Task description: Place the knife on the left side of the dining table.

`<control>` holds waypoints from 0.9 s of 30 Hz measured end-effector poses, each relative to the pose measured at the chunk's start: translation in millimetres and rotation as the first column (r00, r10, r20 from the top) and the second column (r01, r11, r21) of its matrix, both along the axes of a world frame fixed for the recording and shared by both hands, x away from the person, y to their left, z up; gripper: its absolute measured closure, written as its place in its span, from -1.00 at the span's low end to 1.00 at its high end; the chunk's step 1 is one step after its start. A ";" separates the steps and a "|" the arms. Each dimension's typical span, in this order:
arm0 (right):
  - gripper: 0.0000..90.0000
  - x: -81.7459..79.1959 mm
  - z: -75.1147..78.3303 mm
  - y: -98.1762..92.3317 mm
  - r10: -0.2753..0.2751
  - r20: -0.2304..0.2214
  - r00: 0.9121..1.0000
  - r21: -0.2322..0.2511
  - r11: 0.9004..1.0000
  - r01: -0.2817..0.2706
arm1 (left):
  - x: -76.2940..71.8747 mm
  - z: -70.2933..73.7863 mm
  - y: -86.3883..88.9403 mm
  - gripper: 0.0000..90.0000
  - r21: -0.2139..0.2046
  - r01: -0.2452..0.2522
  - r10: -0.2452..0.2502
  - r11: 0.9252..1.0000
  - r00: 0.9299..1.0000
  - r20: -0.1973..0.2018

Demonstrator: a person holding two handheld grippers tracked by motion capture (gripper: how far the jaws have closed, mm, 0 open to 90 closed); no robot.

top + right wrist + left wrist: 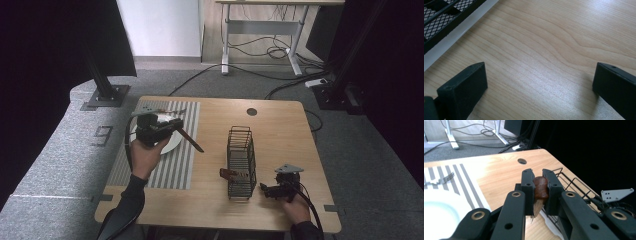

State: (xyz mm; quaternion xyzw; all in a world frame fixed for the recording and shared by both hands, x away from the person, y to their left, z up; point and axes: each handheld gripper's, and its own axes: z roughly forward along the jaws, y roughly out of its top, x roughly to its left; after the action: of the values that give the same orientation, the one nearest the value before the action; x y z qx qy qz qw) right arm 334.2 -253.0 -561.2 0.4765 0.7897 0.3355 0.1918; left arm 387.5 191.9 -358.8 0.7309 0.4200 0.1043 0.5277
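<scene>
My left gripper [176,126] [538,174] hangs above the white plate [173,143], shut on the brown handle of a utensil [540,187]. The utensil [190,140] slants down and right from the jaws toward the black wire rack [241,162]. Its pointed end shows below the handle in the left gripper view. My right gripper [264,190] [540,70] rests low on the table to the right of the rack. It is open, with bare wood between its fingers.
A striped placemat [175,170] lies under the plate, and a fork [162,111] [445,178] sits at the mat's far end. Another brown item [230,174] sits at the rack's left side. The rack's base [446,17] lies close to my right gripper.
</scene>
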 end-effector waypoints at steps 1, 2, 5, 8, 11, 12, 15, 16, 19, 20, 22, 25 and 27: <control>-1.00 -0.1 0.0 0.1 -0.001 -0.001 1.000 0.000 1.000 0.001 | -1.4 -2.8 1.2 0.77 -0.001 -0.003 0.003 1.000 1.000 -0.005; -1.00 -0.1 -0.1 0.2 -0.001 0.000 1.000 0.001 1.000 0.001 | -2.8 -5.5 2.1 0.77 -0.001 -0.006 0.006 1.000 1.000 -0.010; -1.00 -0.3 -0.1 0.2 -0.002 0.000 1.000 0.001 1.000 0.002 | -7.3 -12.3 3.4 0.77 0.021 -0.021 0.022 1.000 1.000 -0.014; -1.00 -0.3 -0.1 0.2 -0.002 0.001 1.000 0.001 1.000 0.002 | -11.0 -18.2 6.2 0.77 0.015 -0.028 0.028 1.000 0.999 -0.026; -1.00 -0.3 -0.2 0.2 -0.001 0.002 1.000 0.000 1.000 0.001 | -13.8 -22.8 9.8 0.77 0.008 -0.032 0.032 0.999 0.999 -0.035; -1.00 -0.3 -0.3 0.3 -0.002 0.004 1.000 0.001 1.000 0.002 | -15.2 -24.3 11.6 0.77 0.007 -0.035 0.035 0.999 0.999 -0.039; -1.00 -0.3 -0.3 0.3 -0.002 0.002 1.000 0.001 1.000 0.002 | -20.2 -27.8 19.1 0.77 -0.003 -0.053 0.053 0.999 0.997 -0.049; -1.00 -0.3 -0.3 0.3 -0.002 0.002 1.000 0.001 1.000 0.002 | -22.1 -28.7 22.0 0.77 -0.001 -0.061 0.061 0.998 0.997 -0.052; -1.00 -0.3 -0.3 0.2 0.000 0.003 1.000 0.000 1.000 0.000 | -27.4 -33.4 29.8 0.77 0.007 -0.084 0.084 0.996 0.995 -0.061; -1.00 -0.3 -0.3 0.2 0.000 0.003 1.000 -0.001 1.000 0.000 | -28.9 -35.6 32.4 0.77 0.011 -0.092 0.092 0.996 0.994 -0.065; -1.00 -0.3 -0.3 0.2 0.000 0.003 1.000 -0.001 1.000 0.000 | -31.3 -40.0 38.1 0.77 0.012 -0.105 0.106 0.994 0.991 -0.077; -1.00 -0.4 -0.3 0.2 0.000 0.003 1.000 -0.001 1.000 0.000 | -34.6 -44.4 46.4 0.77 0.014 -0.126 0.127 0.992 0.988 -0.087; -1.00 -0.4 -0.3 0.2 0.000 0.003 1.000 -0.001 1.000 0.000 | -36.4 -46.2 51.1 0.77 0.013 -0.137 0.138 0.990 0.986 -0.089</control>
State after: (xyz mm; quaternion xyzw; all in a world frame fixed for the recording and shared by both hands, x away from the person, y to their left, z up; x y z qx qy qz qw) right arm 333.8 -252.8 -561.5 0.4759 0.7896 0.3358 0.1934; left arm 351.2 243.0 -405.0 0.7059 0.4924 0.1089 0.4973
